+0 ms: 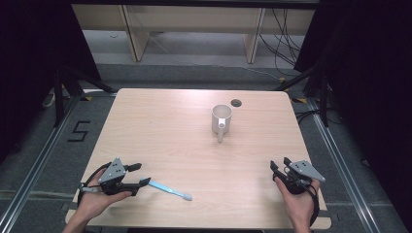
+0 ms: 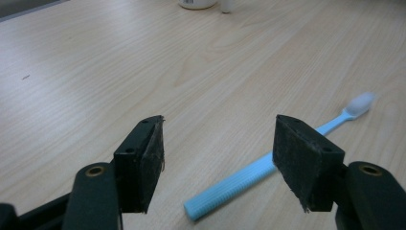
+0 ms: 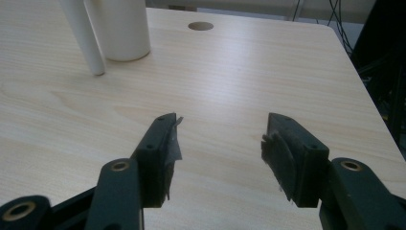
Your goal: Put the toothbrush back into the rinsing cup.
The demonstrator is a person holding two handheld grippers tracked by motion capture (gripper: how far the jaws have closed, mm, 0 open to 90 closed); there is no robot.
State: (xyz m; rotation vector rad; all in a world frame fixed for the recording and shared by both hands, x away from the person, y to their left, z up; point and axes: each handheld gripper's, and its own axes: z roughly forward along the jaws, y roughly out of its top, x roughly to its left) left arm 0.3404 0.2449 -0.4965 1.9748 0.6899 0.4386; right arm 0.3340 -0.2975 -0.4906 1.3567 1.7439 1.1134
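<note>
High view: white mug (image 1: 221, 118), long handle toward the person, interior not legible, far-centre on wooden surface (image 1: 170, 126); light-blue toothbrush (image 1: 169, 189) flat at near left, handle end beside left gripper (image 1: 138, 174). Left gripper view: jaws released, toothbrush (image 2: 268, 165) lying between them, ungrasped. Right gripper view: right gripper (image 3: 218, 143) released, holding nothing; mug (image 3: 119, 28) stands ahead.

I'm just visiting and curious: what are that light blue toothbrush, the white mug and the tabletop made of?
The toothbrush looks like matte plastic: one even light blue, with fine moulded ribs along the handle. The mug is probably glazed ceramic, smooth, plain white and thick-walled, though plastic can't be ruled out. The table shows pale wood grain with a flat, even sheen, so likely a laminate or veneer.
</note>
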